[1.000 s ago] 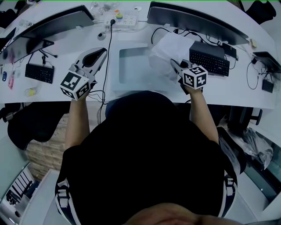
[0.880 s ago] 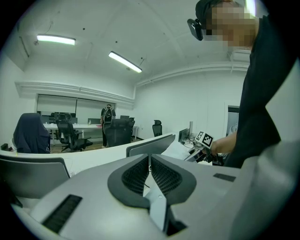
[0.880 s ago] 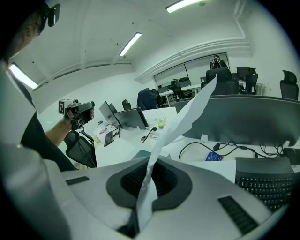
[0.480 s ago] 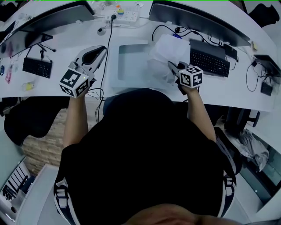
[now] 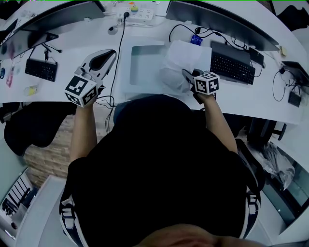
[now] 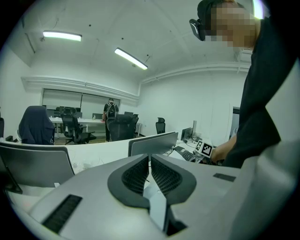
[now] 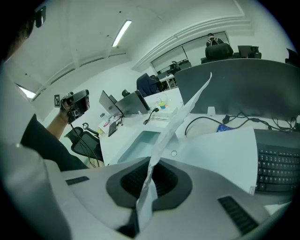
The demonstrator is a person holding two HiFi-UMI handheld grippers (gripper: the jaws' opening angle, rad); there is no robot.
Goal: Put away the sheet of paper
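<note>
A white sheet of paper [image 5: 186, 55] curls up over the desk between a pale shallow tray [image 5: 140, 67] and a black keyboard [image 5: 231, 67]. My right gripper [image 5: 186, 74] is shut on the sheet's near edge. In the right gripper view the paper [image 7: 187, 110] rises edge-on from between the closed jaws of the right gripper [image 7: 151, 168], and the rest of the sheet bends away to the right. The tray [image 7: 140, 140] lies just left of it. My left gripper [image 5: 111, 52] hovers left of the tray, apart from the paper. The left gripper [image 6: 150, 158] is shut and holds nothing.
Two dark monitors [image 5: 217, 21] [image 5: 53, 24] stand along the back of the white desk. A power strip [image 5: 140, 12] and a black cable [image 5: 118, 53] lie behind and left of the tray. A small keyboard [image 5: 39, 70] sits far left. Office chairs stand in the room beyond.
My right gripper has sunk a little toward the desk with the paper still in it, and the sheet hangs lower. The left gripper has hardly moved.
</note>
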